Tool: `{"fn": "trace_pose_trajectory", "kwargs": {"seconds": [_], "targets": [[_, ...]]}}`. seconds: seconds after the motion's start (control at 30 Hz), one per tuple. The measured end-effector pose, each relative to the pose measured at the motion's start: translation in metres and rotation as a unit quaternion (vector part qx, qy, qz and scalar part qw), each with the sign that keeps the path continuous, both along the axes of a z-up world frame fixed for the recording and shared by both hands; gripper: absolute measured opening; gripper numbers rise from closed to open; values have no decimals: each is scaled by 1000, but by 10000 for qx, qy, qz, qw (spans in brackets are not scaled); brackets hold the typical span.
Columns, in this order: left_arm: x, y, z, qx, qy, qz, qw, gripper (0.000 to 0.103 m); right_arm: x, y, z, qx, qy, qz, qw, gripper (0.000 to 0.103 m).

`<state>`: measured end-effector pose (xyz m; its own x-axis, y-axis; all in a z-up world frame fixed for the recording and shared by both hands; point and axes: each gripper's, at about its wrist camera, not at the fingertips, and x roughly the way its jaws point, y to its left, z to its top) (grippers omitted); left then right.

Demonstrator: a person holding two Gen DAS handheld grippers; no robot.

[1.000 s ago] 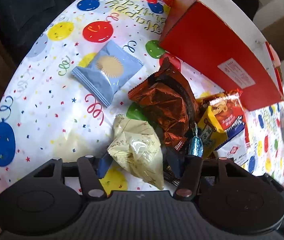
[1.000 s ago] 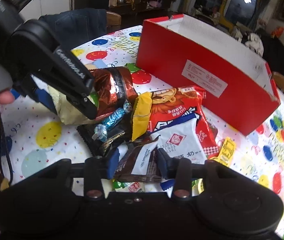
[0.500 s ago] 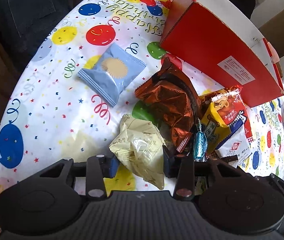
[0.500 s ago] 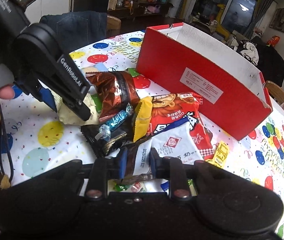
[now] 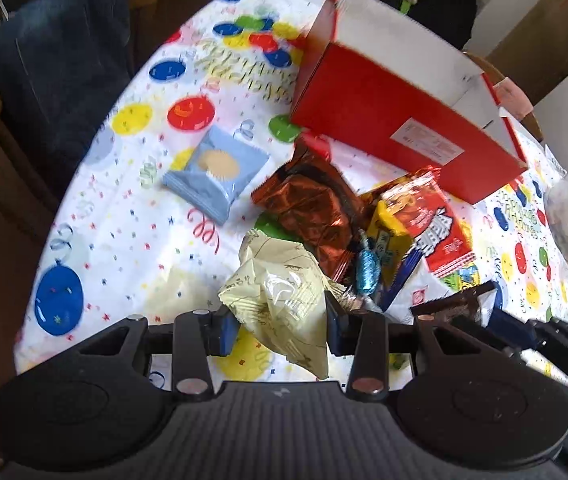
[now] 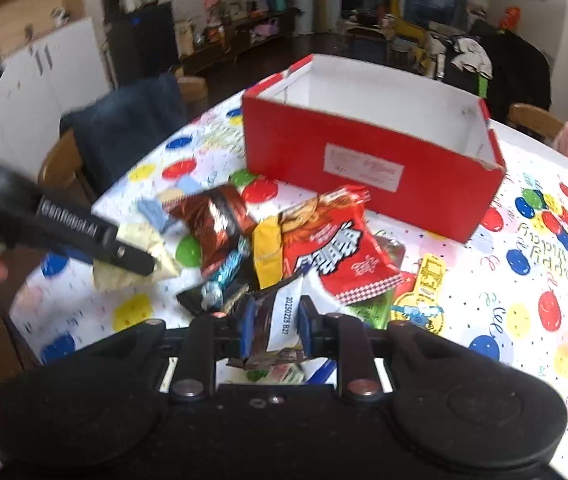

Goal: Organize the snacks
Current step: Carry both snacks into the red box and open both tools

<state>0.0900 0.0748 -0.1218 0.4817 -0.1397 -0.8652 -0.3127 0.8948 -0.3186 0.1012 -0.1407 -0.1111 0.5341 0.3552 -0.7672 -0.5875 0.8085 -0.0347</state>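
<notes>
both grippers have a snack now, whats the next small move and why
Probably carry both toward the open red box and drop them in. The left gripper is clamped on the pale yellow packet, the right gripper on the brown-and-white packet, and the box interior looks empty.

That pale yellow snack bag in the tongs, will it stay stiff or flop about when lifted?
Probably floppy: the pale yellow bag looks crumpled, its lower corner sagging below the left tongs. Likely light, being puffed and thin. Its glossy film could slip.
</notes>
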Motion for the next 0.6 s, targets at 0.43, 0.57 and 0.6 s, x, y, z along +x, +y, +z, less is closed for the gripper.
{"fn": "trace_pose_trajectory", "kwargs": {"seconds": [0.43, 0.57, 0.6], "targets": [[35, -26, 78, 291, -723, -561, 9954, 41, 46, -23, 70, 927, -266, -474, 9942, 21], [63, -35, 97, 357, -844, -645, 9937, 41, 75, -29, 88, 1094, -403, -597, 9914, 21], [71, -37, 100, 379, -867, -650, 9934, 41, 81, -30, 92, 1119, -446, -628, 9907, 21]]}}
